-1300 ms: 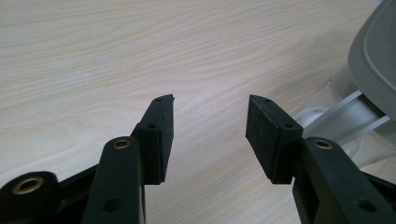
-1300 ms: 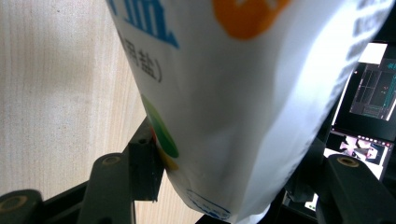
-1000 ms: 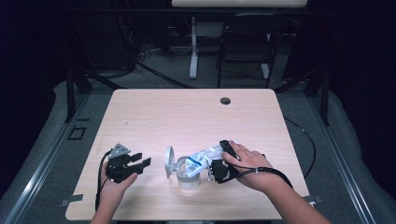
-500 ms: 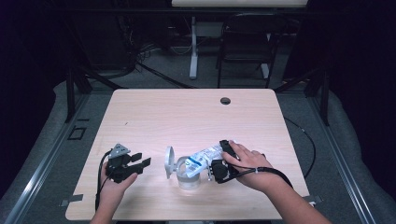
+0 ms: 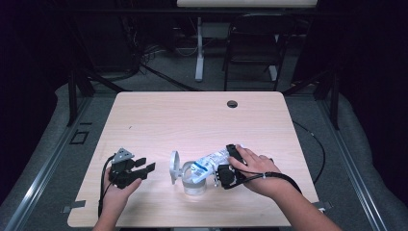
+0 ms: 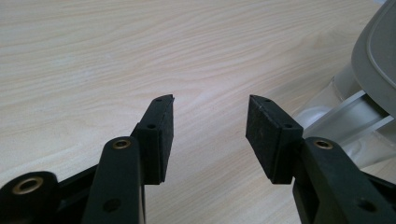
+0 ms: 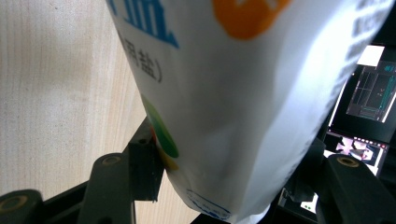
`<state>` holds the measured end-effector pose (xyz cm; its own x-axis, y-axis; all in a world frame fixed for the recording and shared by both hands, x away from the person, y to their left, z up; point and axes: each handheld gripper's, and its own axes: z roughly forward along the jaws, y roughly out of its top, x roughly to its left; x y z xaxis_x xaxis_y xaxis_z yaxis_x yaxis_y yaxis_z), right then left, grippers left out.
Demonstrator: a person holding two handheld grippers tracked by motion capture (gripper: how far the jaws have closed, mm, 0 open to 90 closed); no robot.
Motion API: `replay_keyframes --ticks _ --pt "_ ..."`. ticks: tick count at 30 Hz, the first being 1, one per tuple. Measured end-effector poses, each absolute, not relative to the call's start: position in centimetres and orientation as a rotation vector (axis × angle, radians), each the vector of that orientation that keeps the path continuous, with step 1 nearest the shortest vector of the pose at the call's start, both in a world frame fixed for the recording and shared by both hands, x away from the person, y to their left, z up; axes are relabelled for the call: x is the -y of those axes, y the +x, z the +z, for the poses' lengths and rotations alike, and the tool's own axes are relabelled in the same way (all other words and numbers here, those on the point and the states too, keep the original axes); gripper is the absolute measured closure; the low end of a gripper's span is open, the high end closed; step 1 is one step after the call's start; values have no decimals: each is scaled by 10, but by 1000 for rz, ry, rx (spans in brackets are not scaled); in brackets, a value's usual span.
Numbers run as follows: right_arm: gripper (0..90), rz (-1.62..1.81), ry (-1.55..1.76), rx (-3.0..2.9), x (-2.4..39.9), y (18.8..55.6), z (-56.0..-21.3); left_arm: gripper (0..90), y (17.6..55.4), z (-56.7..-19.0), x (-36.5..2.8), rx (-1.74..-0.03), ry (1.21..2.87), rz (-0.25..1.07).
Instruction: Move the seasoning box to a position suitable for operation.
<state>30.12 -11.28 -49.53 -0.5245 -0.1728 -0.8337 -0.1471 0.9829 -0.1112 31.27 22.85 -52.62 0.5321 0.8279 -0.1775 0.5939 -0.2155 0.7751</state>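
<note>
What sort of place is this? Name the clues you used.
Probably a lab or recording studio, not a kitchen: a bare wooden table stands on grey carpet, cables trail behind it, and monitor screens glow nearby.

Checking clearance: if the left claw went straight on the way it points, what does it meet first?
Probably the clear jar with its open grey lid. The left claw is open and points toward it across bare table; depth is unclear.
</note>
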Motion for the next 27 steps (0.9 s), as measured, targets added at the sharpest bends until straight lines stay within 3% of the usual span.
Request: replay_keyframes --ticks 27 --pt "420 -27 -229 -2137 112 302 -495 520 313 -528 -228 -1162 1931 345"
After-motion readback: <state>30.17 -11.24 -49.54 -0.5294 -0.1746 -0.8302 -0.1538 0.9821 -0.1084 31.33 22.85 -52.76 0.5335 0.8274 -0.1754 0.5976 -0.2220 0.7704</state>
